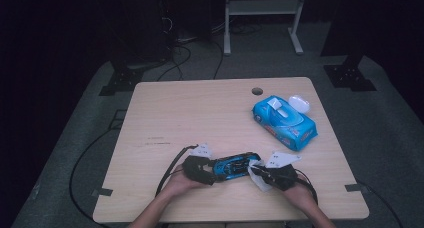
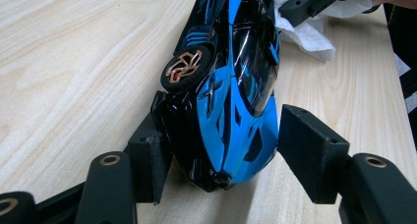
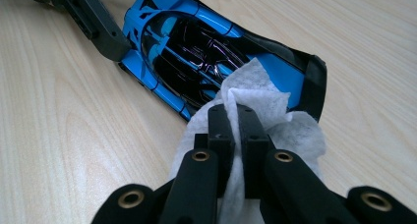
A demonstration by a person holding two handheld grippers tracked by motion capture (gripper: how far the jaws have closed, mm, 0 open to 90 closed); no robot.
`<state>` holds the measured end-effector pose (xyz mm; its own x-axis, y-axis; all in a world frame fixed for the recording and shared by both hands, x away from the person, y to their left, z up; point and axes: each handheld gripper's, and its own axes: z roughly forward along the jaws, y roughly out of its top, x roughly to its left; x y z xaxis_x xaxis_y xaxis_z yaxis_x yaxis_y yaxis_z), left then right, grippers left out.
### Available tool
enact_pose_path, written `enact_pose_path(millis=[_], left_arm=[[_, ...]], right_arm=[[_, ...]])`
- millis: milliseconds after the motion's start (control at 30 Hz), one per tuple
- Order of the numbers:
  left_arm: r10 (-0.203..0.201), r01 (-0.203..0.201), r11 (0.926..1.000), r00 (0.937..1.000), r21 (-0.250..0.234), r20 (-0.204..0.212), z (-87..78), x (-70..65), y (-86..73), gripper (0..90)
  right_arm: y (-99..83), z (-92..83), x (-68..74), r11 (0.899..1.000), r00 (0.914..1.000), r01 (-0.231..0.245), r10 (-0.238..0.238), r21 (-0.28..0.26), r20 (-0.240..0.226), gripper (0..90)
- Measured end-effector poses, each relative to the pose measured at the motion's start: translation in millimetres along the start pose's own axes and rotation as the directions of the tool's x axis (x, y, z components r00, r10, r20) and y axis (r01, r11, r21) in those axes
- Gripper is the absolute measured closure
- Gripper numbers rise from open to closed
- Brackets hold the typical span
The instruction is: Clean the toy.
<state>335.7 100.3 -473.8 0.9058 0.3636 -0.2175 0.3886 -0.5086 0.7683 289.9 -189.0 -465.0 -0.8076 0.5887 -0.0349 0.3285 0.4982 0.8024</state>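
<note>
Wiping a blue toy car [image 1: 232,166] low in the high view's centre, one gripper steadying, the other rubbing.

Left gripper view: left gripper [image 2: 223,148] straddles the nose, right pad apart; clamp firmly. Right gripper view: right gripper [image 3: 235,121] pinches a white wipe [image 3: 255,94] mid-frame; press lightly.

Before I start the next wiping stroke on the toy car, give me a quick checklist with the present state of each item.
1. Wet wipe clamped in the right gripper: ok, jaws shut on it.
2. Wipe touching the blue toy car: ok, it lies on the car's end nearest that gripper.
3. Left gripper steadying the car: cannot tell; the jaws straddle its other end, one against the side, the other with a slight gap.
4. Car resting on the table: cannot tell; it lies tilted, one wheel facing up.
5. Wipe pack out of the way: ok, well apart, lid open.
</note>
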Motion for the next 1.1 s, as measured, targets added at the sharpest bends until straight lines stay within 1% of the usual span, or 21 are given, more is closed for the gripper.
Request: enact_pose_path(millis=[67, 100, 133, 333, 367, 400, 433, 533, 600, 700, 733, 800, 833, 867, 900, 933, 967, 1000, 1033, 1067, 1100], left_arm=[[-0.007, 0.007, 0.9998, 1.0000, -0.016, 0.007, -1.5, 0.5, -0.2, 41.3], [-0.008, 0.008, 0.9995, 0.9999, -0.031, 0.006, -2.8, 1.2, -0.4, 48.4], [-0.007, 0.007, 0.9987, 1.0000, -0.049, -0.003, -4.3, 1.1, -0.5, 48.4], [0.066, -0.068, 0.9959, 0.9971, -0.060, -0.037, -5.6, -6.1, 1.0, 55.1], [0.096, -0.099, 0.9926, 0.9945, -0.070, -0.041, -6.6, -8.4, 1.9, 58.1], [0.096, -0.099, 0.9926, 0.9945, -0.070, -0.041, -6.6, -8.4, 1.9, 59.9], [0.115, -0.119, 0.9892, 0.9921, -0.086, -0.050, -8.2, -10.7, 2.8, 62.7], [0.159, -0.165, 0.9823, 0.9848, -0.088, -0.069, -8.2, -14.2, 3.0, 65.5], [0.167, -0.174, 0.9811, 0.9830, -0.086, -0.076, -8.0, -15.6, 3.1, 65.8], [0.203, -0.212, 0.9745, 0.9729, -0.074, -0.111, -7.0, -18.8, 3.2, 66.6], [0.210, -0.220, 0.9730, 0.9698, -0.071, -0.124, -6.8, -19.5, 3.2, 67.4], [0.205, -0.216, 0.9732, 0.9691, -0.077, -0.138, -6.3, -19.4, 2.9, 68.0], [0.205, -0.217, 0.9730, 0.9687, -0.078, -0.140, -6.6, -18.7, 2.5, 68.8], [0.205, -0.218, 0.9727, 0.9680, -0.080, -0.145, -6.6, -18.8, 2.2, 68.8], [0.209, -0.223, 0.9716, 0.9667, -0.081, -0.147, -6.7, -19.1, 2.1, 69.0], [0.215, -0.228, 0.9704, 0.9650, -0.079, -0.150, -6.7, -19.6, 1.8, 69.0], [0.222, -0.235, 0.9688, 0.9632, -0.078, -0.152, -6.8, -20.0, 1.4, 69.2], [0.225, -0.239, 0.9679, 0.9624, -0.078, -0.152, -6.8, -20.3, 1.1, 69.2], [0.223, -0.237, 0.9681, 0.9637, -0.082, -0.147, -6.9, -20.4, 0.7, 69.3], [0.225, -0.238, 0.9679, 0.9639, -0.082, -0.143, -7.2, -20.1, 0.3, 69.3], [0.223, -0.236, 0.9679, 0.9644, -0.085, -0.143, -7.2, -19.9, -0.1, 69.3]], right_arm=[[-0.7, -0.5, 0.2, 1.000, 1.0000, 0.000, 0.000, 0.001, -0.002, 86.5], [-1.8, -0.9, 1.2, 1.000, 1.0000, -0.002, 0.002, 0.003, -0.005, 86.5], [-1.8, -0.9, 1.2, 1.000, 1.0000, -0.002, 0.002, 0.003, -0.005, 86.5], [-2.0, -3.7, 0.3, 1.000, 0.9998, -0.007, 0.007, 0.014, -0.016, 86.4], [-1.4, -6.2, 0.0, 1.000, 0.9996, -0.018, 0.018, 0.002, -0.022, 86.4], [-1.4, -6.2, 0.0, 1.000, 0.9996, -0.018, 0.018, 0.002, -0.022, 86.4], [2.0, -10.5, 0.2, 1.000, 0.9993, -0.024, 0.024, -0.014, -0.027, 86.4], [7.9, -14.8, 2.7, 0.998, 0.9987, -0.027, 0.024, -0.049, -0.045, 86.4], [10.4, -15.9, 3.8, 0.998, 0.9989, -0.018, 0.015, -0.064, -0.045, 86.4], [19.4, -21.8, 6.6, 0.993, 0.9979, -0.031, 0.024, -0.112, -0.060, 86.4], [26.5, -25.5, 6.8, 0.988, 0.9973, -0.044, 0.035, -0.146, -0.065, 86.4], [30.8, -25.9, 7.0, 0.986, 0.9971, -0.051, 0.041, -0.162, -0.065, 86.4], [41.4, -21.7, 8.1, 0.983, 0.9961, -0.059, 0.047, -0.175, -0.074, 86.4], [41.4, -21.7, 8.1, 0.983, 0.9961, -0.059, 0.047, -0.175, -0.074, 86.4], [52.9, -9.8, 11.4, 0.985, 0.9942, -0.060, 0.044, -0.161, -0.098, 86.2], [52.9, -9.8, 11.4, 0.985, 0.9942, -0.060, 0.044, -0.161, -0.098, 86.2], [63.3, 6.0, 17.2, 0.988, 0.9928, -0.049, 0.033, -0.146, -0.115, 86.2], [63.3, 6.0, 17.2, 0.988, 0.9928, -0.049, 0.033, -0.146, -0.115, 86.2], [71.3, 22.1, 22.7, 0.992, 0.9903, -0.046, 0.030, -0.115, -0.136, 86.2], [71.3, 22.1, 22.7, 0.992, 0.9903, -0.046, 0.030, -0.115, -0.136, 86.2], [74.4, 34.4, 25.1, 0.997, 0.9891, -0.039, 0.028, -0.073, -0.144, 86.1]])
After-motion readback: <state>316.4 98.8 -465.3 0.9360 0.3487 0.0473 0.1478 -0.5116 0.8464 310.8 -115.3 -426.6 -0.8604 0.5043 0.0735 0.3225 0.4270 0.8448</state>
